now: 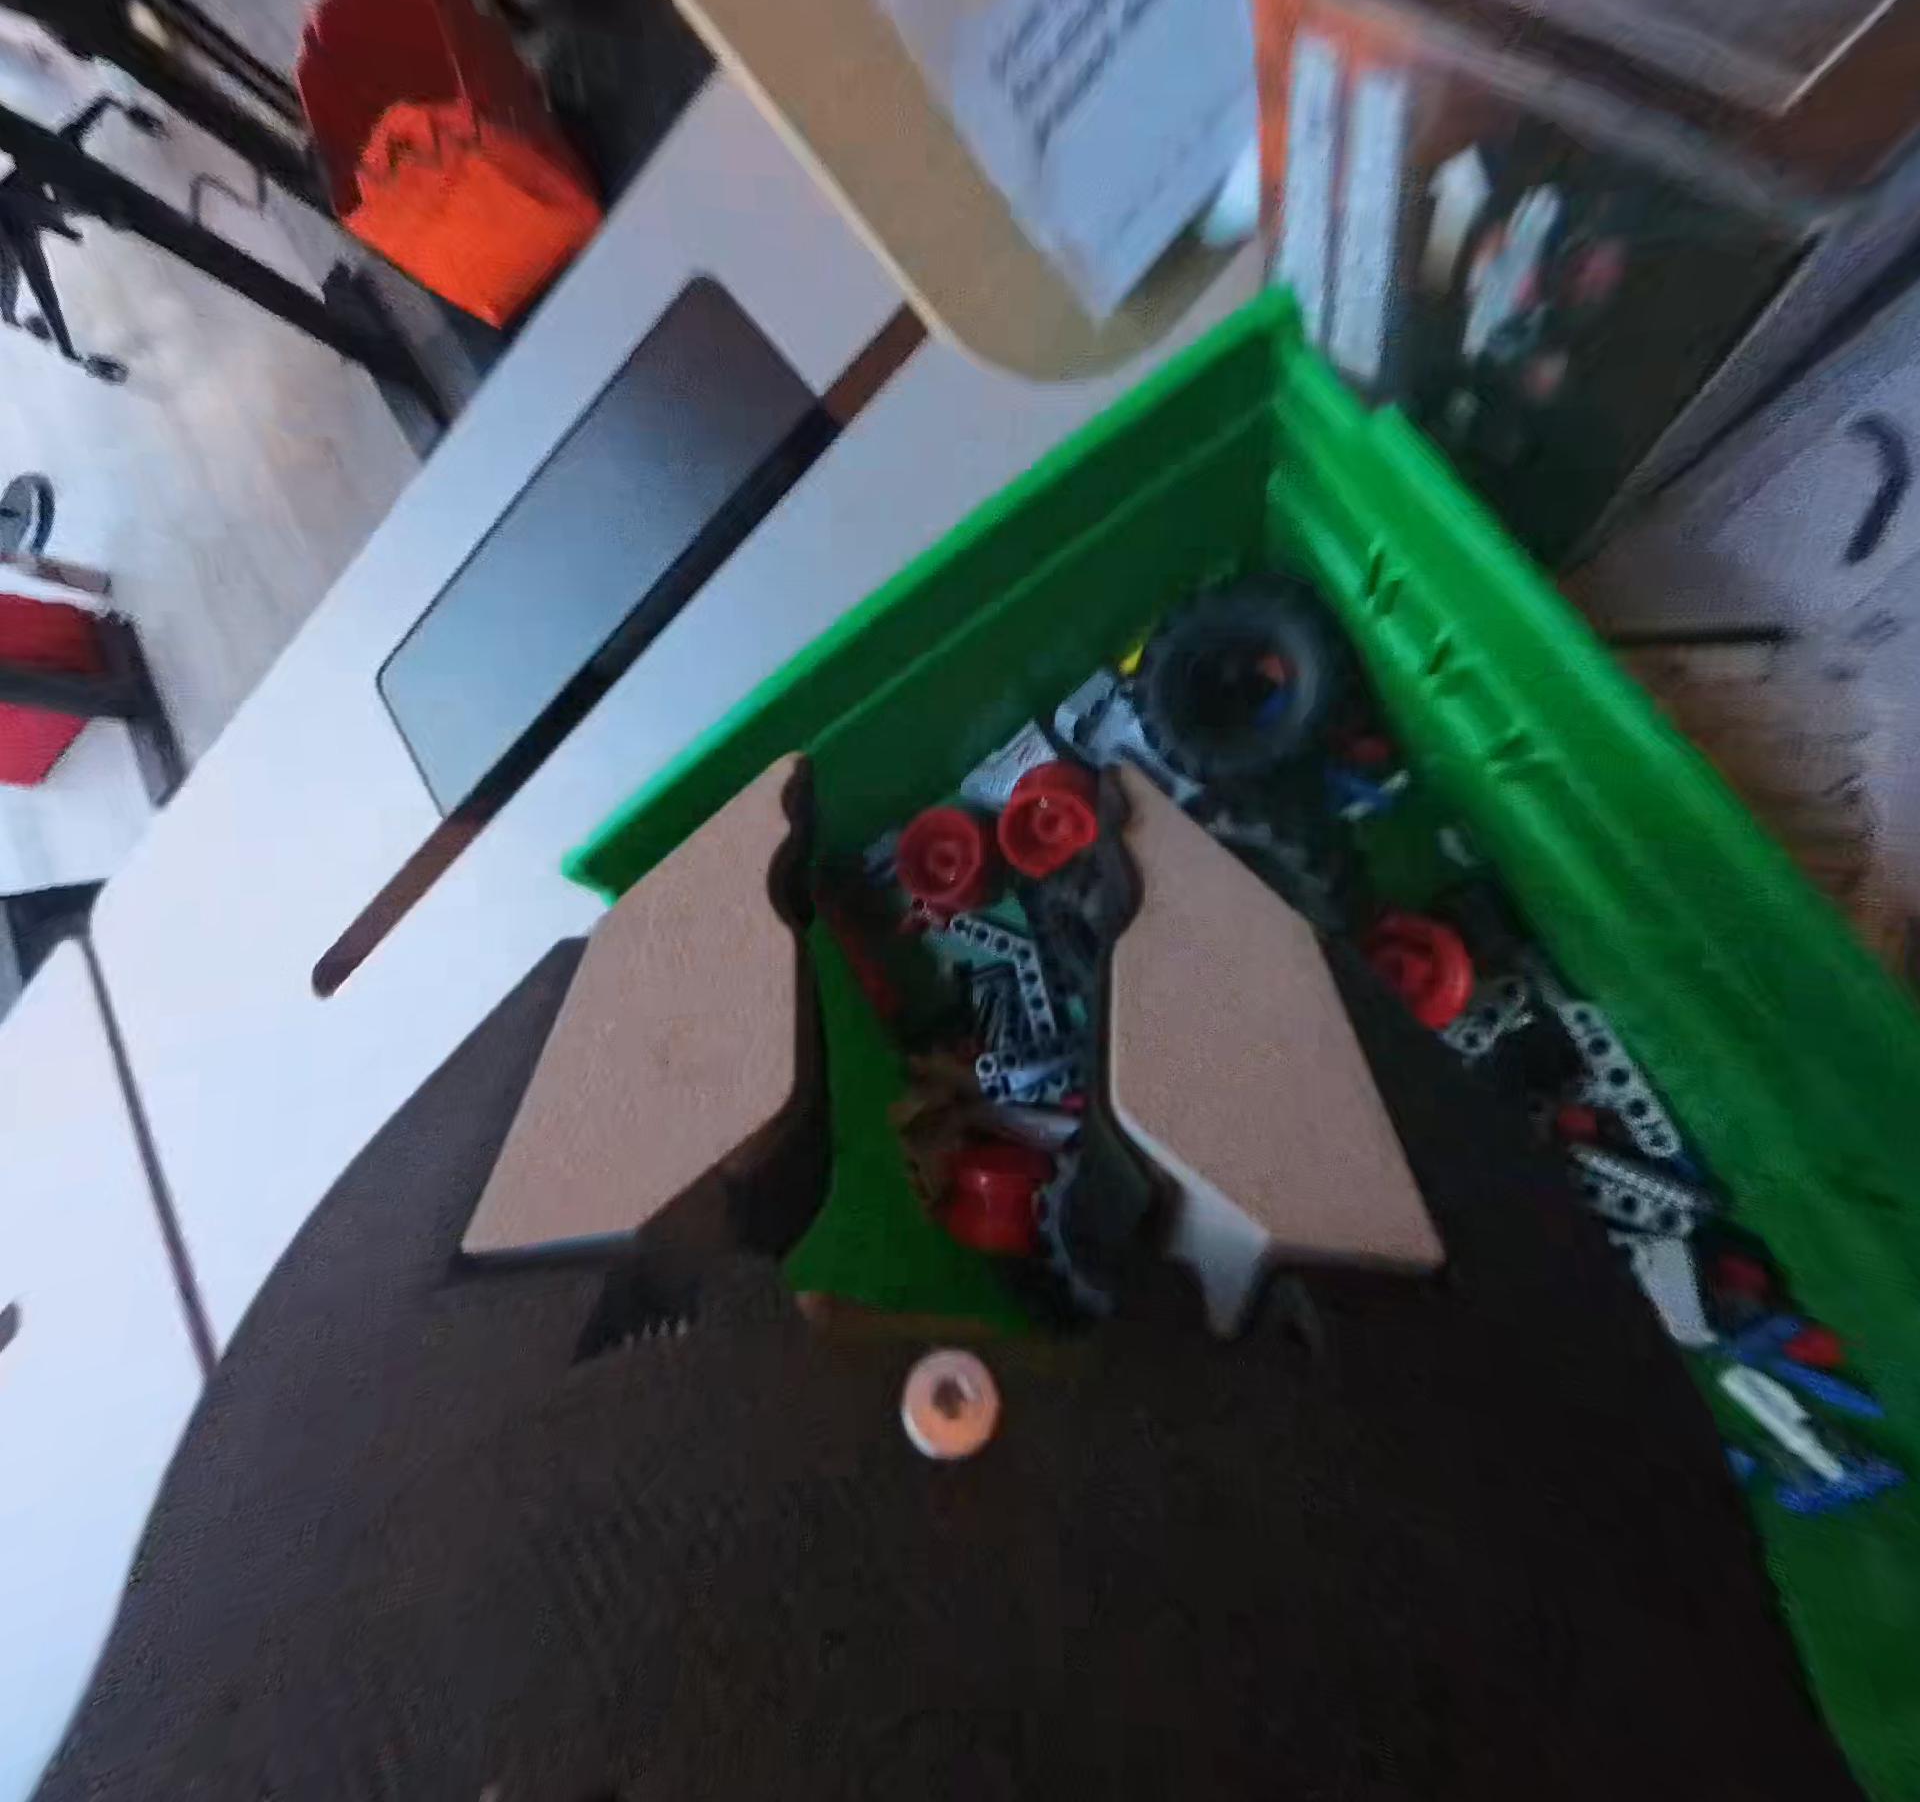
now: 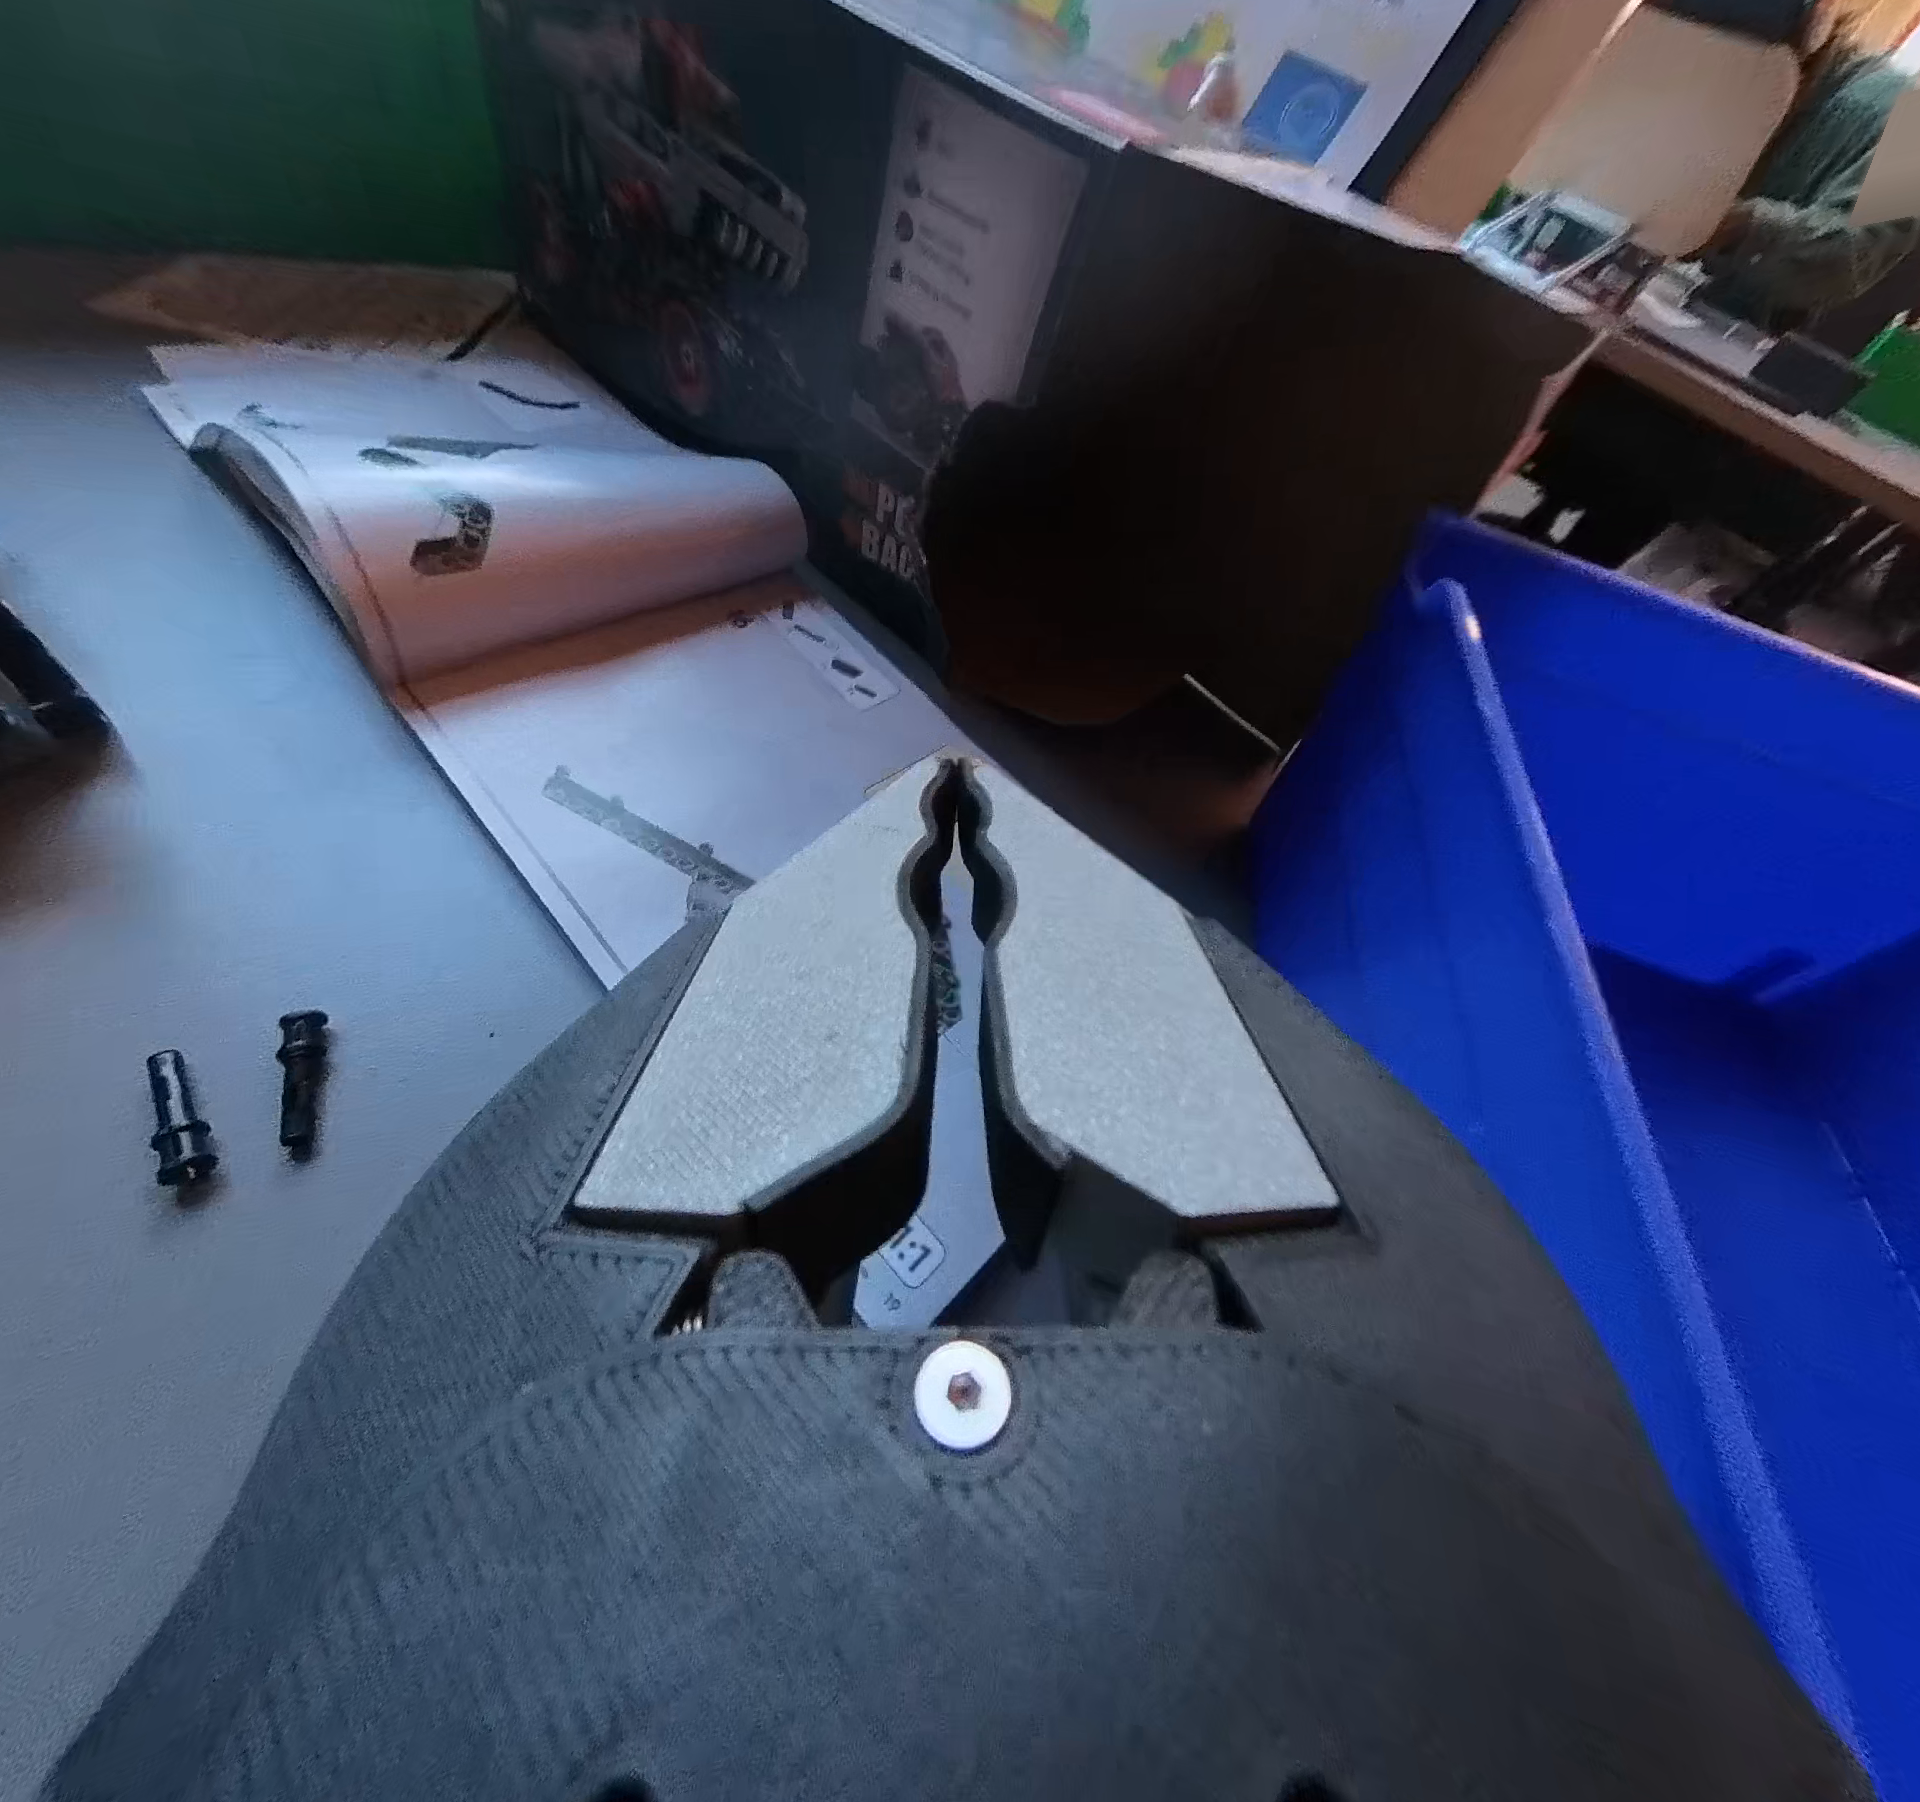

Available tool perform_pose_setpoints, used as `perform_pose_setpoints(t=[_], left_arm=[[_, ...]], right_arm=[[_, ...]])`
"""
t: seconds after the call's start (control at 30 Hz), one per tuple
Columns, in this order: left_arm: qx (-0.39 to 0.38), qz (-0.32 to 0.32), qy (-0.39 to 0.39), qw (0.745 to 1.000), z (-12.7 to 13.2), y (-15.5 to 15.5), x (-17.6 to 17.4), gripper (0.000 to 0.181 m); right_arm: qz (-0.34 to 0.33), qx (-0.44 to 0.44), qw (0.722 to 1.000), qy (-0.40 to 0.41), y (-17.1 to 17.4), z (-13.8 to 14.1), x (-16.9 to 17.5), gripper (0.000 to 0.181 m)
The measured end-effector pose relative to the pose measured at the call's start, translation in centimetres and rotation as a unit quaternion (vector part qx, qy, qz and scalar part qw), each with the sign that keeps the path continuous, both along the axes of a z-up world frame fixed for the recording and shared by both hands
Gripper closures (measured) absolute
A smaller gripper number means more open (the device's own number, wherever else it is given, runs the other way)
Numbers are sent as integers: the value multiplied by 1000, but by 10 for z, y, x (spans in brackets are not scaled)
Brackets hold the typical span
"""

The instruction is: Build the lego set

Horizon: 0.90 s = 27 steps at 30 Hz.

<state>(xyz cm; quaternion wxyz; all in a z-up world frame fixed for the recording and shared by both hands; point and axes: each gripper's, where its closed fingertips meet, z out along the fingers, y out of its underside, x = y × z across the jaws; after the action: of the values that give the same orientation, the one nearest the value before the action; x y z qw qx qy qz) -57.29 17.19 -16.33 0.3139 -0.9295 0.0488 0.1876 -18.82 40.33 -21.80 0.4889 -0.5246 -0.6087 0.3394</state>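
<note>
Hovering left gripper (image 1: 961,879) jaws apart over green bin (image 1: 1558,765); right gripper (image 2: 956,786) jaws together, empty.

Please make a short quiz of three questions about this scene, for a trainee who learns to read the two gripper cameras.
1. True or false: the left gripper is open above the green bin of lego parts.
2. How many black pins lie loose on the grey table in the right wrist view?
3. The right gripper points over which thing? A) the open instruction booklet B) a red plate C) a keyboard

Key
1. True; its fingers stand apart over the red wheel hubs.
2. Two, side by side.
3. A; the blue bin is to its right.
</note>
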Motion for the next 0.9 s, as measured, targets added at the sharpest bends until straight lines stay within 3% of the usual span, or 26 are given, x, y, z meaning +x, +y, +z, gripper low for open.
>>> perform_pose_setpoints(t=[0.1,0.17,0.33,0.4,0.5,0.57,0.63,0.73,0.9], left_arm=[[95,-34,-24,995,43,3,18,130],[118,-60,-30,991,55,-5,28,137],[50,-77,74,993,52,-25,14,129],[70,-93,46,992,52,-17,20,130],[43,-127,-21,991,30,-13,27,133],[-31,-145,-49,988,2,-25,28,133],[-115,-129,-20,985,-24,-46,14,132],[-192,-164,-32,967,-53,-67,21,133],[-267,-238,19,934,-92,-69,22,130]], right_arm=[[-18,-8,1000,16,7,5,3,181],[-27,-22,999,20,13,5,4,181],[-31,-49,998,21,18,5,5,181],[-40,-51,998,19,21,5,5,176],[-58,-50,997,9,26,2,4,162],[-63,-43,997,2,27,0,3,161],[-68,-35,997,4,27,0,3,162],[-68,-33,997,15,27,4,5,165],[-66,-31,997,17,25,4,6,167]])
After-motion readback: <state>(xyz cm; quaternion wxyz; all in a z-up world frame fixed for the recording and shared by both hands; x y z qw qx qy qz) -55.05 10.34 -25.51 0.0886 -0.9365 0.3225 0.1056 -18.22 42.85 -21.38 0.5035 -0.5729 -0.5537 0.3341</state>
